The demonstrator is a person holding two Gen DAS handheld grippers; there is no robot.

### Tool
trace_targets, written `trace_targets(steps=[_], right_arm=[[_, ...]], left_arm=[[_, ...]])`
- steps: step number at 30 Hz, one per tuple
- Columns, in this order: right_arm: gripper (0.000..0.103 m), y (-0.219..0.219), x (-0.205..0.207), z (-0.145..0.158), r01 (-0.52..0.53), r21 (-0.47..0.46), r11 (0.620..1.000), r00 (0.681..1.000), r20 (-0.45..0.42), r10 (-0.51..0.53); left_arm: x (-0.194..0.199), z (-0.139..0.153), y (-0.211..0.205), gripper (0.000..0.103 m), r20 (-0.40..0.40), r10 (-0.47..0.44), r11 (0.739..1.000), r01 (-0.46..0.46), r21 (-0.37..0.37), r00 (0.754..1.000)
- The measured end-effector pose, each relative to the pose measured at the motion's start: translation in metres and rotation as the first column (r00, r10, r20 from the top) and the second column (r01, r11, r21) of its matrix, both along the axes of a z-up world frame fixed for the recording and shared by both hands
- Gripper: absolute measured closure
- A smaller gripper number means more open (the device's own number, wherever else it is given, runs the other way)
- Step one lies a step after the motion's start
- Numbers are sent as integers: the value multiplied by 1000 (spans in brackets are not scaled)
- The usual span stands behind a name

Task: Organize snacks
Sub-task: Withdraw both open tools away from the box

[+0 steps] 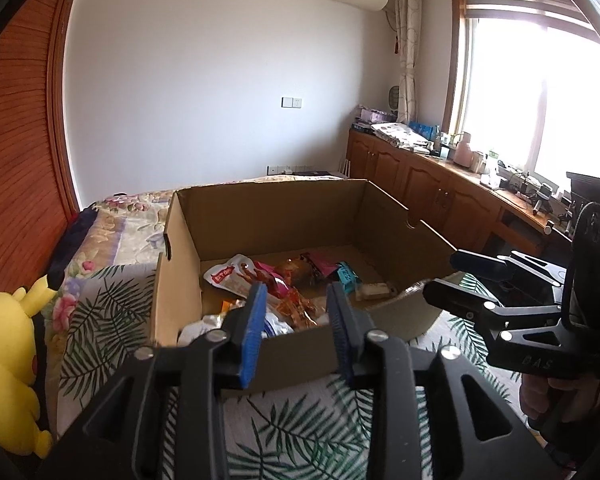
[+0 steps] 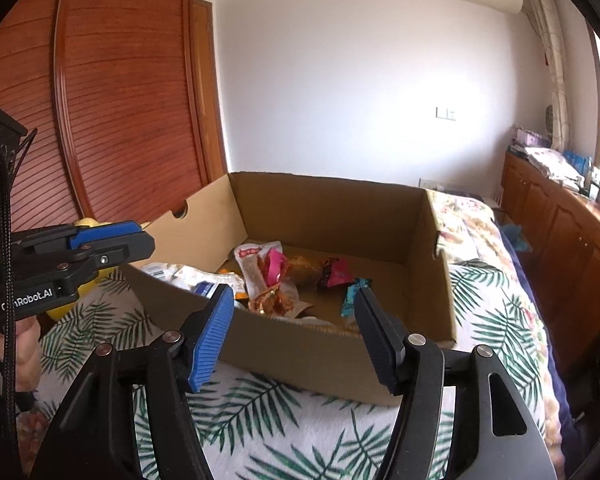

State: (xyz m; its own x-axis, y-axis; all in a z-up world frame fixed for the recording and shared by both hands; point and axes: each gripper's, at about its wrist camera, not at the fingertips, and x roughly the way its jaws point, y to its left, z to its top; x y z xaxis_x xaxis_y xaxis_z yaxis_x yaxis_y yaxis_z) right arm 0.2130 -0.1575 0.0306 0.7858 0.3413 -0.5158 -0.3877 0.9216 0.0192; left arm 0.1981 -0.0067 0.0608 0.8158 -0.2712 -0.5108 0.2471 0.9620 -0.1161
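Inside, crinkly snack packets (image 1: 260, 284) litter rectangular cardboard box (image 1: 276, 216).

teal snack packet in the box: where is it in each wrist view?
Left wrist: teal packet lies on the box floor, right of the snack pile, just above the right finger of the left gripper.
Right wrist: teal packet lies right of the pile, beside the right gripper's right fingertip.
Shared landmark: the pink packet just left of it.

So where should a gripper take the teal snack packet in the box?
Probably by the upper crimped end of the teal snack packet, coming from above: it lies tilted and apart from the pile, while the cardboard box walls block a sideways approach.
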Motion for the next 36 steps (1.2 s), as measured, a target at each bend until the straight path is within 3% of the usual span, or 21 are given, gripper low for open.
trace_targets(steps=[12,18,23,27,29,36], right_arm=[[32,-11,-51,6,36,19,999,999,20,-36],[21,-13,-77,6,67,28,997,997,36,-68],[12,-15,-96,8,89,27,996,994,55,-90],[8,-17,-111,8,114,30,993,991,72,-116],[0,-17,-117,7,129,23,991,988,78,-131],[0,-14,-133,4,188,-13,982,977,107,-186]], left_arm=[[-52,1,-5,55,3,16,1000,-16,10,1000],[-77,0,-6,51,1,28,999,-28,18,1000],[-94,-1,-6,32,7,51,999,-51,20,999],[-104,-2,-7,26,29,76,996,-77,45,997],[-108,-4,-7,21,25,74,996,-75,37,997],[-118,-14,-12,10,38,125,989,-127,73,991]])
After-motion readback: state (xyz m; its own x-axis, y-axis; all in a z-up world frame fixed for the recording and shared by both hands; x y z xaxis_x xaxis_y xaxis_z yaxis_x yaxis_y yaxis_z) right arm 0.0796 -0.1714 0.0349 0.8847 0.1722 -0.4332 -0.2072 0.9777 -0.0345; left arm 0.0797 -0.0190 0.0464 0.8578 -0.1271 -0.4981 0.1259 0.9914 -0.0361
